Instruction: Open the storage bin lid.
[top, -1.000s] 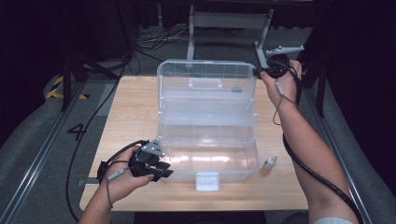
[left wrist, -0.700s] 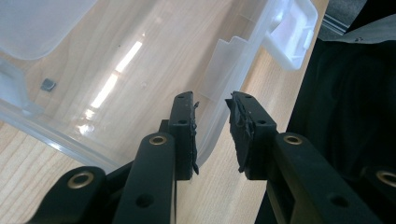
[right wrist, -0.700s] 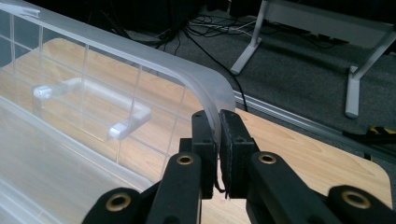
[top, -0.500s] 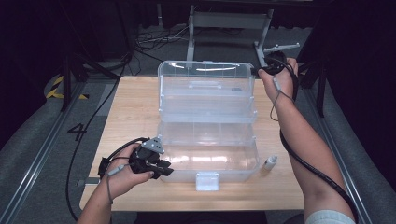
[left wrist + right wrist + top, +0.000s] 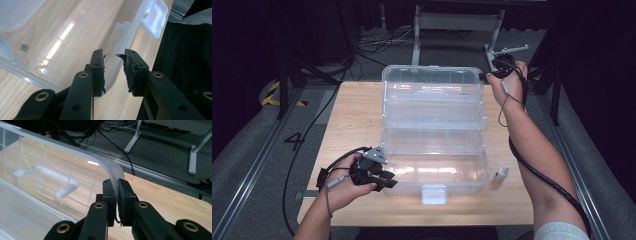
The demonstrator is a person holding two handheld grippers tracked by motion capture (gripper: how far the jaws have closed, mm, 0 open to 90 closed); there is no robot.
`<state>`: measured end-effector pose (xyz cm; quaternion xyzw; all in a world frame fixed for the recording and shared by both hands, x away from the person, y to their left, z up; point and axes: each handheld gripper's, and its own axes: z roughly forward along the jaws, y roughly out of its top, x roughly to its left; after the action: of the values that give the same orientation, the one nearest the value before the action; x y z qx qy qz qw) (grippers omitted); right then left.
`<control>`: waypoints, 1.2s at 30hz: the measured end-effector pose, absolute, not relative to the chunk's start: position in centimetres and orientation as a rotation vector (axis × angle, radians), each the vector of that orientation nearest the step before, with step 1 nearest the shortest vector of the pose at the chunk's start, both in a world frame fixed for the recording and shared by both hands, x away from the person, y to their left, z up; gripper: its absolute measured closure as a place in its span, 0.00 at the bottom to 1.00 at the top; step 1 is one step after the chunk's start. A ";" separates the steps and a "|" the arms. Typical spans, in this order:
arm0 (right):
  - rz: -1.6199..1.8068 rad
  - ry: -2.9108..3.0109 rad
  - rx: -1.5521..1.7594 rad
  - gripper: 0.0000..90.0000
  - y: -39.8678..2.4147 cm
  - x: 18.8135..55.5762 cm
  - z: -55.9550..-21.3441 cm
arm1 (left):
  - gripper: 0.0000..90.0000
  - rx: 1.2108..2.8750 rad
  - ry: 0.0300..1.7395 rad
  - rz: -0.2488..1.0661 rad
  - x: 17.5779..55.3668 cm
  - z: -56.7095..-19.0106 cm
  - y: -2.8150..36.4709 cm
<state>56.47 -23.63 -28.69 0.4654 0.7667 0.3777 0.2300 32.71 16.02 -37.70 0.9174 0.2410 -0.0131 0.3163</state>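
The right tongs (image 5: 117, 195) pinch the far right corner of the lid (image 5: 110, 167) of a clear box (image 5: 434, 130), holding it upright. The left tongs (image 5: 113, 68) stand partly apart, straddling the box's near left wall without pressing it. The box sits mid-counter (image 5: 352, 115), a small bottle (image 5: 500, 176) near its right front corner.

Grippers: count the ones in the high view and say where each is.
2. The left gripper sits at the near left corner of the clear box; the right gripper clamps the far right corner of its raised lid.
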 end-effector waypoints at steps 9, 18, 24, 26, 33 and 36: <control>1.040 2.128 1.311 0.96 -23.7 57.5 -29.4 | 0.77 2.417 0.635 -0.042 32.8 -37.7 16.1; 1.034 2.146 1.339 0.95 -23.7 58.7 -30.3 | 0.76 2.409 0.643 -0.036 32.7 -37.6 16.3; 1.071 2.155 1.363 0.95 -24.1 59.3 -31.0 | 0.76 2.410 0.648 -0.044 32.8 -37.8 16.4; 1.080 2.157 1.370 0.95 -24.2 59.5 -31.2 | 0.76 2.410 0.649 -0.044 32.8 -37.8 16.4; 1.077 2.153 1.388 0.95 -24.1 60.0 -31.9 | 0.73 2.413 0.652 -0.043 32.8 -37.9 16.4; 1.076 2.155 1.399 0.95 -24.1 60.1 -32.1 | 0.73 2.408 0.655 -0.051 32.8 -38.0 16.4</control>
<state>60.15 -24.09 -32.11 0.4944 0.7613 0.3803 0.1771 32.80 16.39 -38.00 0.9150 0.2488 -0.0194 0.3170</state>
